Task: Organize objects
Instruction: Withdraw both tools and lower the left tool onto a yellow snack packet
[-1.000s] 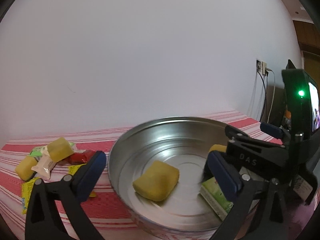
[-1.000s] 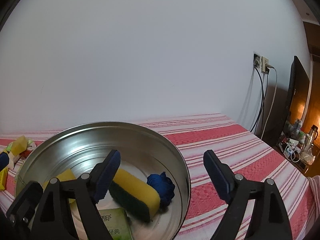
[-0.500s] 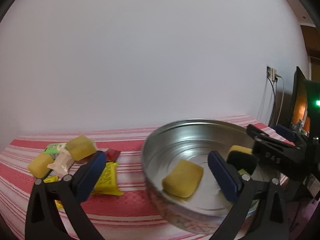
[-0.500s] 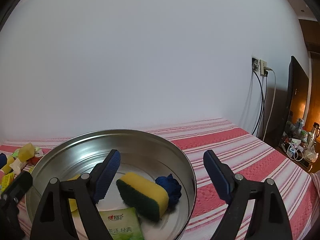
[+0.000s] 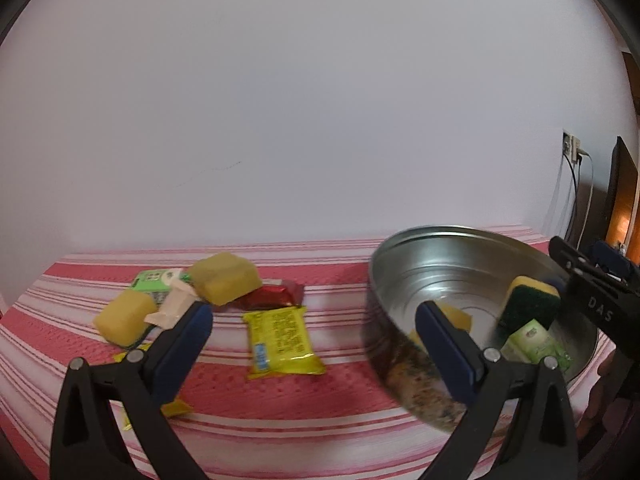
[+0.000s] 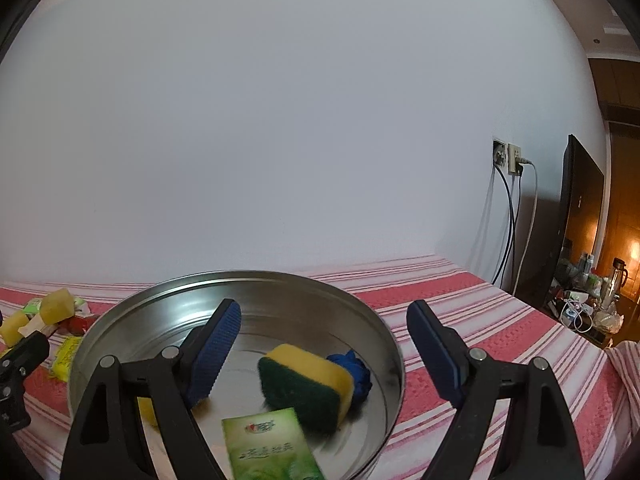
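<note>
Landmark: round metal pan (image 5: 452, 240) (image 6: 384, 322) on red-and-white striped cloth (image 5: 328, 396) (image 6: 472, 304), white wall behind.

Far left of pan: small pile on the cloth: yellow sponge block (image 5: 123, 317), green packet (image 5: 151, 281), white wrapper (image 5: 173, 305), second yellow block (image 5: 224, 278) on top, red wrapper (image 5: 272, 297) touching it.

Just left of pan: yellow snack packet (image 5: 280, 337) (image 6: 66, 354), flat on the cloth, clear of the rim.

Left gripper (image 5: 314, 338): jaws wide apart, nothing between the pads, hovering over the cloth between the pile and the pan's left wall.

Inside pan: yellow piece (image 5: 456, 317) near the left side; yellow-and-green scouring sponge (image 6: 306, 382) (image 5: 528, 300) near the middle, tilted; green sachet (image 6: 272, 446) (image 5: 536, 344) at the near edge; blue cloth ball (image 6: 354, 368) touching the sponge's right end.

Right gripper (image 6: 324, 344): jaws wide apart, gripping nothing, left pad over the pan's floor, right pad over the cloth just outside the right rim.

Right of pan: wall socket (image 6: 508, 156) with cables, dark screen (image 6: 580, 220).
</note>
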`<act>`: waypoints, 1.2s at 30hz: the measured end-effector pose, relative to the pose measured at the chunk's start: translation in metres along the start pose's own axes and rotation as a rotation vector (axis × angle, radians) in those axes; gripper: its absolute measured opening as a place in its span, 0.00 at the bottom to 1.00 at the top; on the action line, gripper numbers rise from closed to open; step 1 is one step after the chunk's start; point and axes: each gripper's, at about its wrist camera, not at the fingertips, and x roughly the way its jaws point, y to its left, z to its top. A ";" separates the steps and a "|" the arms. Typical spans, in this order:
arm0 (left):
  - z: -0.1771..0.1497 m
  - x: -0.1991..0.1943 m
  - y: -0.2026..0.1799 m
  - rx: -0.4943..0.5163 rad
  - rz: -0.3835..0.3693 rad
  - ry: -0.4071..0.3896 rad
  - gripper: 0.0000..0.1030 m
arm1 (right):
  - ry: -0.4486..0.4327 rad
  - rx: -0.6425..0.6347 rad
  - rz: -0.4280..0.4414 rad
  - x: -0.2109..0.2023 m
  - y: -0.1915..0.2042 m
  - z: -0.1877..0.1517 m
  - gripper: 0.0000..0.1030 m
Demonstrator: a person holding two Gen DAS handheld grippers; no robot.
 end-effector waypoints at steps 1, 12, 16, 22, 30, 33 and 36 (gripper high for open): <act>0.000 0.000 0.004 -0.002 0.004 0.002 1.00 | 0.005 0.004 0.003 -0.001 0.002 0.000 0.84; -0.003 -0.003 0.063 -0.053 0.095 0.040 1.00 | 0.013 -0.022 0.102 -0.021 0.057 -0.004 0.84; -0.006 0.001 0.091 -0.102 0.141 0.086 1.00 | 0.022 -0.052 0.162 -0.027 0.085 -0.005 0.84; -0.012 0.010 0.125 -0.174 0.189 0.173 1.00 | 0.026 -0.090 0.238 -0.036 0.121 -0.008 0.84; -0.023 0.034 0.138 -0.211 0.195 0.324 0.98 | 0.044 -0.151 0.285 -0.039 0.151 -0.011 0.84; -0.029 0.048 0.141 -0.223 0.189 0.406 0.92 | 0.063 -0.155 0.290 -0.037 0.155 -0.010 0.84; -0.039 0.059 0.149 -0.257 0.164 0.474 0.85 | 0.080 -0.147 0.295 -0.034 0.155 -0.010 0.84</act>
